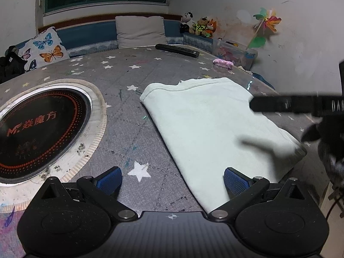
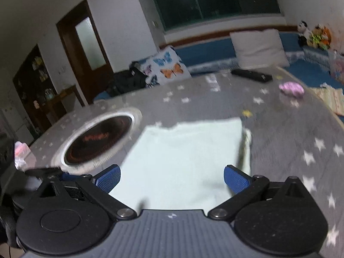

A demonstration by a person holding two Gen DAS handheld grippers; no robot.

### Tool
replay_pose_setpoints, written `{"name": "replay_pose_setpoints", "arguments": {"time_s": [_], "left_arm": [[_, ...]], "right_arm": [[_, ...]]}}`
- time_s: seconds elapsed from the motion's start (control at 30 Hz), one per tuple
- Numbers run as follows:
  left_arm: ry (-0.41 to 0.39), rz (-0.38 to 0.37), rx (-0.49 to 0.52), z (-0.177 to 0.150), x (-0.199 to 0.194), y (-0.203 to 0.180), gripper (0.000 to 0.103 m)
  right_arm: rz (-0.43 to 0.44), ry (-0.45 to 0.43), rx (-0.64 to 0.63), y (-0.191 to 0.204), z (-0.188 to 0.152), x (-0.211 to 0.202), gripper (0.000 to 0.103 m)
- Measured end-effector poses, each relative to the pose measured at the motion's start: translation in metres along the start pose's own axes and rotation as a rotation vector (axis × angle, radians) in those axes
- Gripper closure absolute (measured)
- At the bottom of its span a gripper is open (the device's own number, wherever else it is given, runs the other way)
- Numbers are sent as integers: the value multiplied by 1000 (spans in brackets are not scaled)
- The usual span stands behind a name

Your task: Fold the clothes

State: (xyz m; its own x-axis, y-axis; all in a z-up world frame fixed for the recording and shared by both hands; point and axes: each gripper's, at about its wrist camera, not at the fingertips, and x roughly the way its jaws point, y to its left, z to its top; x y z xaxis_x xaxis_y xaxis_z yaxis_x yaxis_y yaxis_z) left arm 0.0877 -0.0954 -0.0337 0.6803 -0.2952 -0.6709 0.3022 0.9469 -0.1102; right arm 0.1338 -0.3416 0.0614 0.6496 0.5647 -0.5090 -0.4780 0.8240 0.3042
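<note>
Round cooktop (image 1: pixel 40 129) set into star-print table cover (image 1: pixel 129 75); remote (image 1: pixel 177 50) far side.

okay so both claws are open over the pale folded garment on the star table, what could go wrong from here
1. The folded garment lies near the table's right edge; a tug that way could slide it off.
2. The round cooktop sits close on its left; a wide fold could drag fabric across it.
3. The right wrist view is motion-blurred, so the right claw seems to be moving fast and might pinch several layers, undoing the fold.
</note>
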Motion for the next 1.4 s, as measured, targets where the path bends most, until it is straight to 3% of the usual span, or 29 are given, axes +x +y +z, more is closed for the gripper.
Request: {"name": "replay_pose_setpoints", "arguments": {"time_s": [0.13,0.3,0.6,0.73,1.0,1.2,1.4], "left_arm": [[-1,1,0,0,0,0,0],[-2,-6,-2,0,0,1,0],[-9,-10,0,-1,1,2,0],[-10,-12,-1,-1,1,2,0],[-9,-12,1,-1,0,2,0],[-8,-10,2,-1,0,1,0],[-6,-11,0,0,0,2,0]], "right_arm": [[23,3,-16,3,12,15,0],[22,75,17,-7,6,40,0],[7,36,27,-12,20,35,0],[10,69,87,-27,21,50,0],[0,42,67,-24,38,47,0],[-16,109,107,-38,43,76,0],[-20,78,105,-34,41,59,0]]}}
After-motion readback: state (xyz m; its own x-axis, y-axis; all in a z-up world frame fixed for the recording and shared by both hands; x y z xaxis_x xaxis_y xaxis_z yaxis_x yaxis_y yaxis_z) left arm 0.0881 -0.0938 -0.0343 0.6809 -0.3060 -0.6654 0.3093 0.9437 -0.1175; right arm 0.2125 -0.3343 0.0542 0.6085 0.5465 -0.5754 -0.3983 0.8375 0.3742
